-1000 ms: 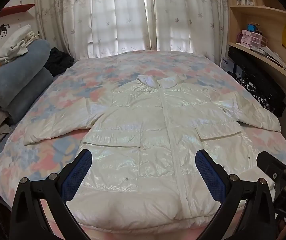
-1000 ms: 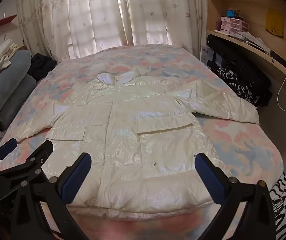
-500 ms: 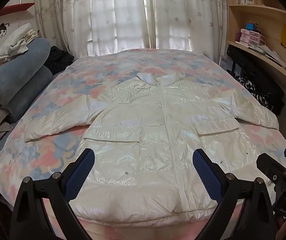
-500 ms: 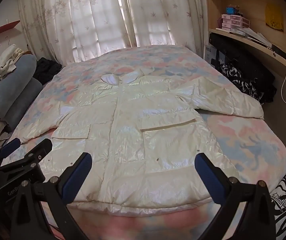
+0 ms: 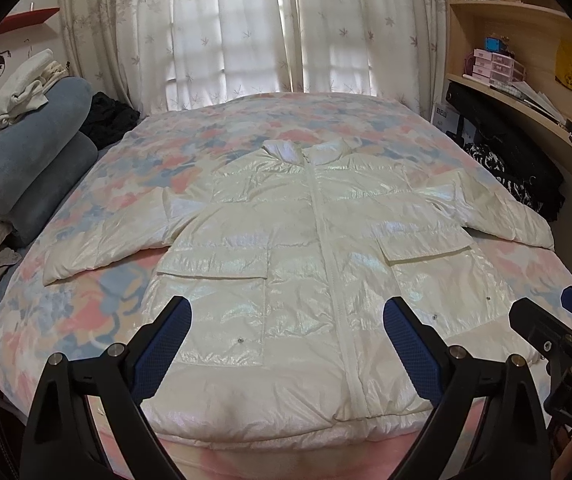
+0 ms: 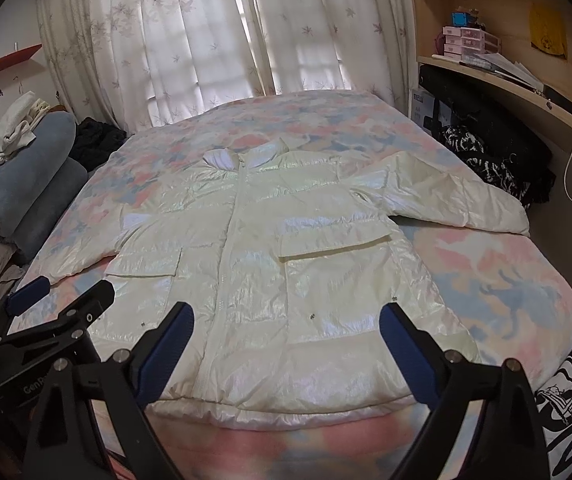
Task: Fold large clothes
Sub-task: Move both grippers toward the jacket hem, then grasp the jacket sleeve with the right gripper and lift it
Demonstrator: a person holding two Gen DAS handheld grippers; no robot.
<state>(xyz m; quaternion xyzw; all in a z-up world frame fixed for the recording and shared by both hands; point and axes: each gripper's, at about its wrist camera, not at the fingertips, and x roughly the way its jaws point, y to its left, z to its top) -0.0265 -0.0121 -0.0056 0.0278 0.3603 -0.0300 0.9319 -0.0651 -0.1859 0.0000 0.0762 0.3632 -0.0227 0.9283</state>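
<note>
We see a bed (image 5: 270, 128) with a pink-blue floral cover, rolled grey blankets (image 5: 26, 164) stacked at its left, white leaf-print curtains (image 5: 246, 28) behind, wooden shelves (image 5: 525, 40) on the right holding small drawers (image 5: 493, 66).

Shiny white padded jacket (image 5: 317, 264) covers mid-bed, sleeves spread both ways. Bare pink-blue floral bedspread (image 5: 270, 128) beyond collar: open passage. Left edge blocked by rolled grey-blue blankets (image 5: 26, 168). Right edge tight: black patterned clothes heap (image 6: 497, 164) under curved wooden desk (image 6: 525, 96).
</note>
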